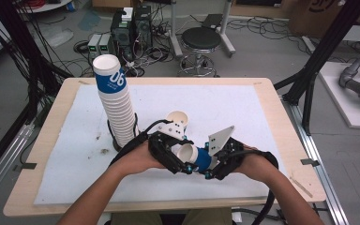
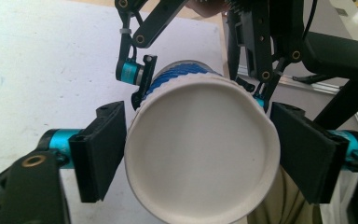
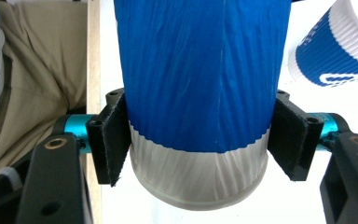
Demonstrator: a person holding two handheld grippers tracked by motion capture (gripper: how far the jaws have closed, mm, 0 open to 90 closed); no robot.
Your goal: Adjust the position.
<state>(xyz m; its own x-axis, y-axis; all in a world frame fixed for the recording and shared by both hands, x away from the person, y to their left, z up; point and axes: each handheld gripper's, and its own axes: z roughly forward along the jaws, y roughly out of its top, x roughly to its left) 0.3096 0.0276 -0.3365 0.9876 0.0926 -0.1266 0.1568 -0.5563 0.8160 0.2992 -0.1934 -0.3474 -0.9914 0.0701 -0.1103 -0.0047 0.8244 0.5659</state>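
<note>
Near the worktop's (image 1: 272, 140) front edge, the right hand-held gripper (image 1: 214, 165) clamps a blue paper cup (image 1: 193, 157) lying sideways, mouth leftward (its long axis level); the left hand-held gripper (image 1: 177, 157), half-open, brackets its rim, pads apparently touching.

High view overhead; both gripper views close, sharing the cup (image 1: 194, 157).

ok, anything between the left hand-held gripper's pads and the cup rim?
Nothing visible. The cup, clamped near its base by the right hand-held gripper, sits mouth-first between the left hand-held gripper pads. The left pad meets the rim; the right one is at the rim or barely off it.
</note>
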